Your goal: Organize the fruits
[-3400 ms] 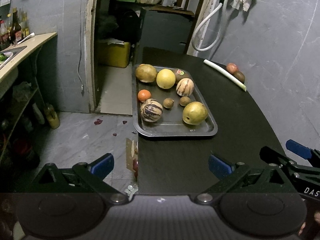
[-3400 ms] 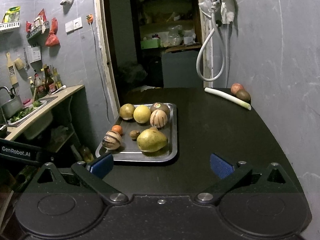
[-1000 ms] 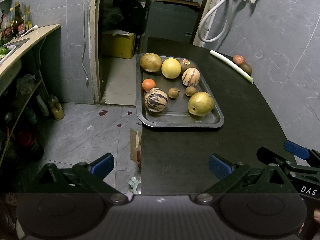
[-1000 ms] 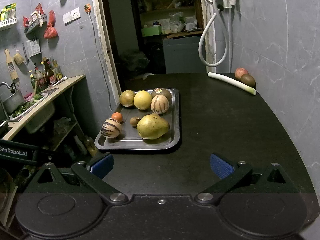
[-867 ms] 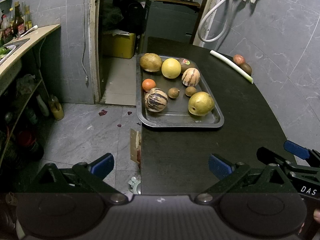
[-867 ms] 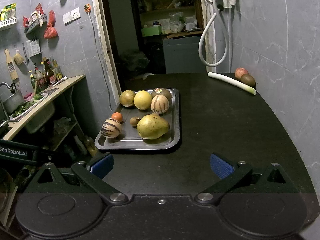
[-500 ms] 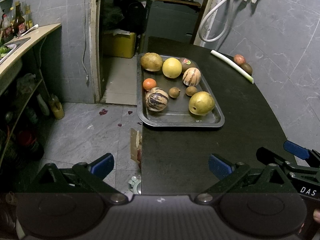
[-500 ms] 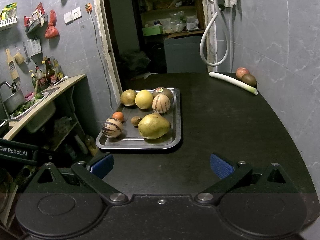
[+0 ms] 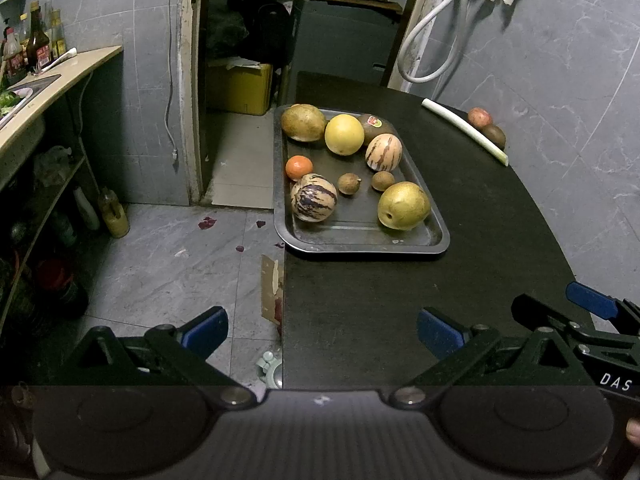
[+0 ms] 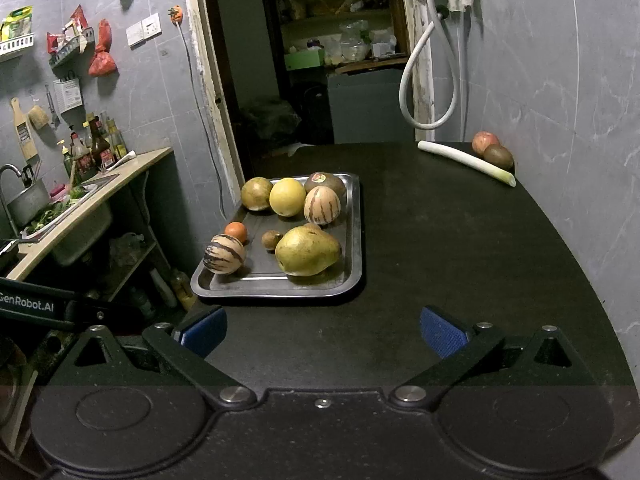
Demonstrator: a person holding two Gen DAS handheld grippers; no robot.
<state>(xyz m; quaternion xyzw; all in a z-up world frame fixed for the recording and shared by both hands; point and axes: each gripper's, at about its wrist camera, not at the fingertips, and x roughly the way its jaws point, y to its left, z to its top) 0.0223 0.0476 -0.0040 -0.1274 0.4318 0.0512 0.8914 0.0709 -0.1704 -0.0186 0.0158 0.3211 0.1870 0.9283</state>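
Both grippers hover above the near end of the dark tabletop, short of the metal tray, which serves as the landmark here; the left gripper has its jaws spread wide with nothing between them, and it sits off the tray's near-left corner, partly over the floor; the right gripper likewise holds its jaws wide and empty, lined up near the tray's near-right corner

Inside the tray, the yellow pear lies at the near right, and the striped melon at the near left; just beyond the melon sits the small orange; two small brown fruits rest in the tray's middle; at the far end a brownish round fruit, a yellow grapefruit, a stickered dark fruit and a second striped melon crowd together, touching

Well apart from the tray, toward the far right by the wall, a leek lies on the tabletop; behind it, a red apple and a kiwi sit side by side
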